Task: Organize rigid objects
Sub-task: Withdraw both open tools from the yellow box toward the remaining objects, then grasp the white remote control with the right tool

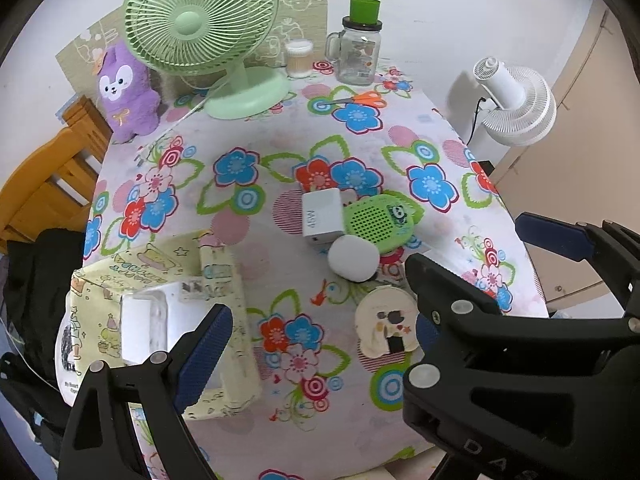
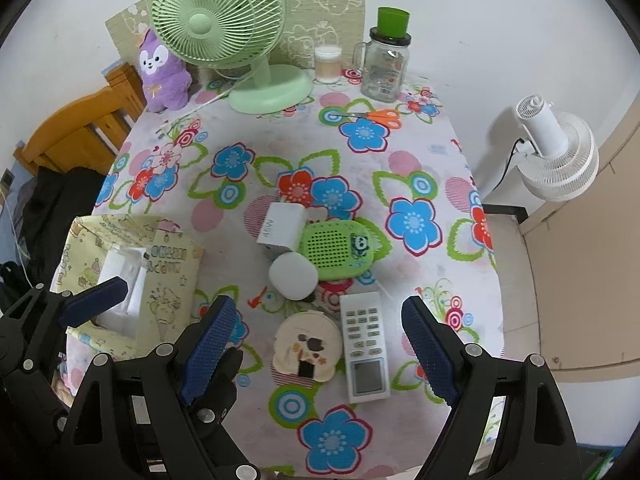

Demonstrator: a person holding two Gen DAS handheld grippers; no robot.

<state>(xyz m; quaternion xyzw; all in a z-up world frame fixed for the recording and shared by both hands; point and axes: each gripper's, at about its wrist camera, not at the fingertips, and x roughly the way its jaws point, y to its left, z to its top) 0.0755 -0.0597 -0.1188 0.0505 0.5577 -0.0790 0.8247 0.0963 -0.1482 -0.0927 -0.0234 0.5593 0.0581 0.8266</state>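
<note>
On the floral tablecloth lie a white charger block (image 1: pixel 322 216) (image 2: pixel 282 224), a green speaker (image 1: pixel 380 222) (image 2: pixel 340 250), a white round speaker (image 1: pixel 354 258) (image 2: pixel 294 276), a cream round compact (image 1: pixel 386 326) (image 2: pixel 308 346) and a white remote (image 2: pixel 366 346). A yellow fabric box (image 1: pixel 160 320) (image 2: pixel 120 280) at the left holds a white object (image 1: pixel 144 326). My left gripper (image 1: pixel 320 340) is open and empty above the table between box and compact. My right gripper (image 2: pixel 318 350) is open and empty, hovering over the compact and remote.
At the back stand a green fan (image 1: pixel 208 36) (image 2: pixel 228 32), a purple plush (image 1: pixel 126 90), a cotton-swab tub (image 1: pixel 299 58), a glass jar with green cup (image 1: pixel 360 46) and orange scissors (image 1: pixel 360 99). A white fan (image 1: pixel 516 104) stands off the table's right edge, a wooden chair (image 1: pixel 44 184) at left.
</note>
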